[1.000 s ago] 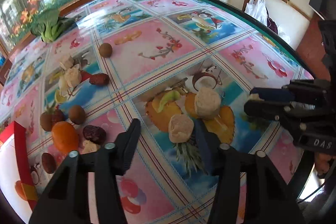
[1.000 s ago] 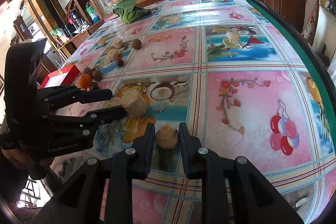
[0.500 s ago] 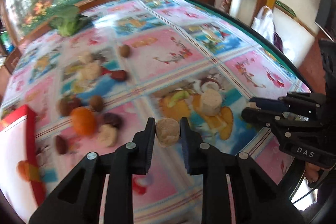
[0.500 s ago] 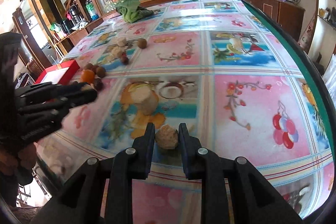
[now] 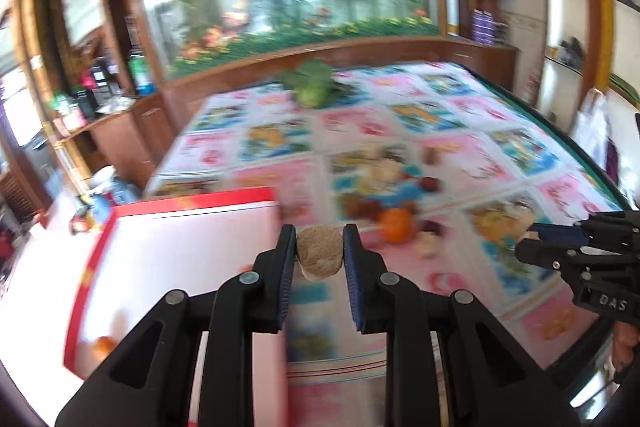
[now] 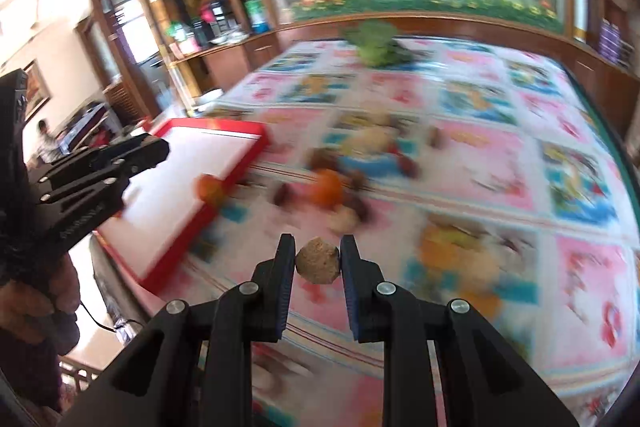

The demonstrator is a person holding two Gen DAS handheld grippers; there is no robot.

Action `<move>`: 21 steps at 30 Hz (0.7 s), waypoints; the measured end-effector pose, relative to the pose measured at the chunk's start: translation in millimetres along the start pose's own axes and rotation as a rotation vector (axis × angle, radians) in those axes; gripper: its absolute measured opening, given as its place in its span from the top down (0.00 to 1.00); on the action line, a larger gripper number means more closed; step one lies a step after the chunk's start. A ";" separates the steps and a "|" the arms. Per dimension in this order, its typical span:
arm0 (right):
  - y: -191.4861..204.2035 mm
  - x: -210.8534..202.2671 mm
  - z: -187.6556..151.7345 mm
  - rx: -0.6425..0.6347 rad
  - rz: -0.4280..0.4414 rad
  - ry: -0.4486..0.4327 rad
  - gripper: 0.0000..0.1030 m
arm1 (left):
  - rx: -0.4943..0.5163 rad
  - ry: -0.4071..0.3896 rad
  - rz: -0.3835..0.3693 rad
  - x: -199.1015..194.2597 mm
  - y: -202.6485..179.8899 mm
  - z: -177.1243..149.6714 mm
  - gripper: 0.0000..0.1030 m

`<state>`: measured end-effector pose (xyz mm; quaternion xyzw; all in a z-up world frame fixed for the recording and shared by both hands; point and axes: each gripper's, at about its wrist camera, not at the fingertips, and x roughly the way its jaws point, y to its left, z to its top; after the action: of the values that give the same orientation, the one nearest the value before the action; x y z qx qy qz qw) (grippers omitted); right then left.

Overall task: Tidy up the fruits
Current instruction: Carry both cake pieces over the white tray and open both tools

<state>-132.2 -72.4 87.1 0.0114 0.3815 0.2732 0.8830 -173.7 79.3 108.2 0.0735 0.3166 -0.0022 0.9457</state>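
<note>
Claws both loaded: left claw [image 5: 319, 259] and right claw [image 6: 318, 261] each pinch a tan lump.
At my ten o'clock, red tray [image 6: 240, 163] holds one orange fruit [image 6: 210, 189]; most fruits [image 6: 328, 187] remain on the desk [image 6: 500, 163].
</note>
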 end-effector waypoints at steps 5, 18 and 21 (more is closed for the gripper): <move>53.0 32.8 27.4 -0.080 0.082 0.006 0.79 | -0.078 -0.014 0.125 -5.1 51.6 -12.2 0.75; 136.2 104.1 36.0 -0.185 0.179 0.103 0.79 | -0.199 0.025 0.245 5.3 132.6 -47.1 0.75; 139.3 112.6 33.5 -0.184 0.177 0.126 0.79 | -0.221 0.045 0.229 12.9 138.1 -54.2 0.75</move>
<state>-112.4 107.7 67.6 -0.0533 0.4072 0.3843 0.8269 -188.9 224.0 76.7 0.0047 0.3257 0.1421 0.9347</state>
